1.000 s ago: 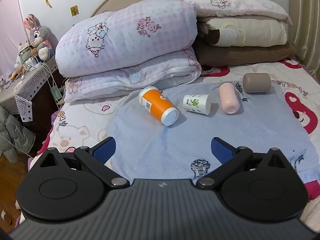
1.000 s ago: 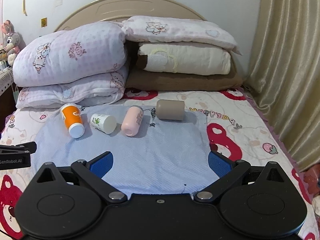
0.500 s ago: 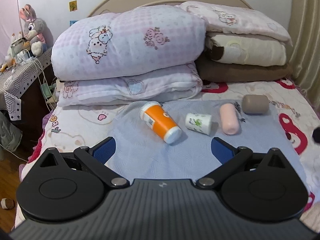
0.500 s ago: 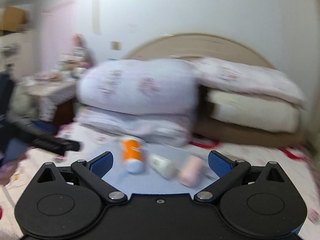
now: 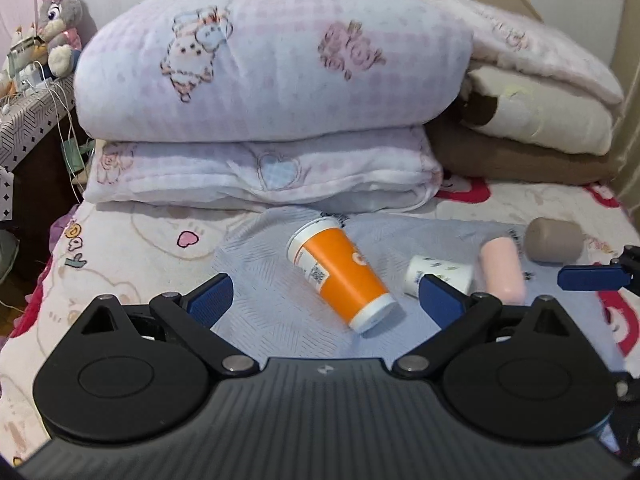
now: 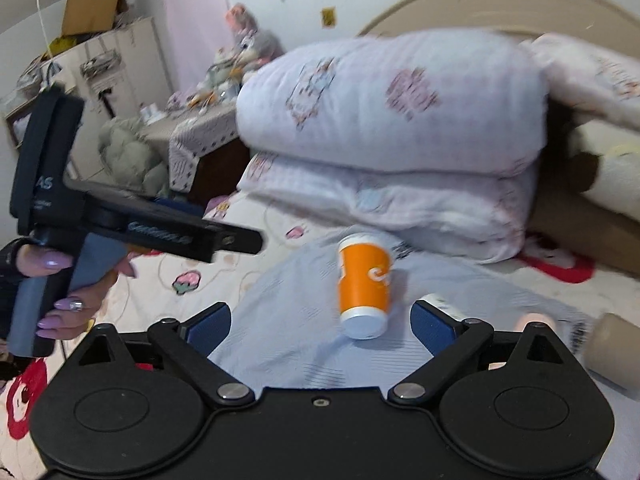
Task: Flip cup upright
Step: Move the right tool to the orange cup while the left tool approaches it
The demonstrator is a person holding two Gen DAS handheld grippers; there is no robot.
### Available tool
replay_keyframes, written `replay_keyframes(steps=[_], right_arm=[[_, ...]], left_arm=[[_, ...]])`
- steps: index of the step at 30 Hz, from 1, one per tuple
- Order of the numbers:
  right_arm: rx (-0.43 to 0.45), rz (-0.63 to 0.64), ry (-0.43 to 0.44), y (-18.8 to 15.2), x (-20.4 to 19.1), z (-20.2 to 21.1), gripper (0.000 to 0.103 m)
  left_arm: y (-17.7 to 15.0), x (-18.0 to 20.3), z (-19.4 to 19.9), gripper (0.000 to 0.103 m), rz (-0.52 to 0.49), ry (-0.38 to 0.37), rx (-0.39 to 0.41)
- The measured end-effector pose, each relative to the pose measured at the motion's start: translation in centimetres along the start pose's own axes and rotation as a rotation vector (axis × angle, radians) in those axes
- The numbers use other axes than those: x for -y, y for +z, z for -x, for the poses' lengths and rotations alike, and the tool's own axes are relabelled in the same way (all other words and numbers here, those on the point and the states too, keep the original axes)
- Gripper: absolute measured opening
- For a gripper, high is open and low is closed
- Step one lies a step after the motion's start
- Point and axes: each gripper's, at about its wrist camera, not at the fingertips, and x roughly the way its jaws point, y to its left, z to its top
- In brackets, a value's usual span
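An orange cup (image 5: 340, 270) with white ends lies on its side on a light blue cloth (image 5: 280, 312) on the bed. It also shows in the right wrist view (image 6: 364, 288). My left gripper (image 5: 322, 300) is open and empty, just in front of the cup. My right gripper (image 6: 320, 326) is open and empty, facing the same cup from the right. A small white cup (image 5: 438, 274), a pink cup (image 5: 502, 270) and a taupe cup (image 5: 554, 240) also lie on their sides to the right.
Stacked pillows and quilts (image 5: 272, 92) fill the head of the bed behind the cups. A bedside table (image 5: 24, 120) with a plush rabbit stands at the left. The left gripper's handle and the hand holding it (image 6: 80, 240) show in the right wrist view.
Both grippers have moved closer to the orange cup. The right gripper has swung left toward it. The cups have not moved.
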Motion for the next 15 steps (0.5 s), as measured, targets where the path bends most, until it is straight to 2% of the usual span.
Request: replay_keyframes(steps=[3,7,11,15], right_arm=[[-0.025,0.018,0.023,0.0,0.2,-2.3,0.093],[-0.063,0.048,0.05,-0.1,0.4,-5.0,0.09],[-0.099,0.087,0.041,-0.4,0.7,-8.2,0.09],[-0.128,0.068,0.043,-1.0,1.3,-11.3,0.09]], left_arm=[[-0.5,-0.8,-2.9,0.1,0.011,-0.047,-0.04],[-1.4,-2.2,-6.0,0.1,0.08,-0.113,-0.054],[-1.8,-3.1,-8.8,0.1,0.147,-0.194,-0.057],[-1.8,-3.6,-11.0,0.1,0.152,-0.207,-0.067]])
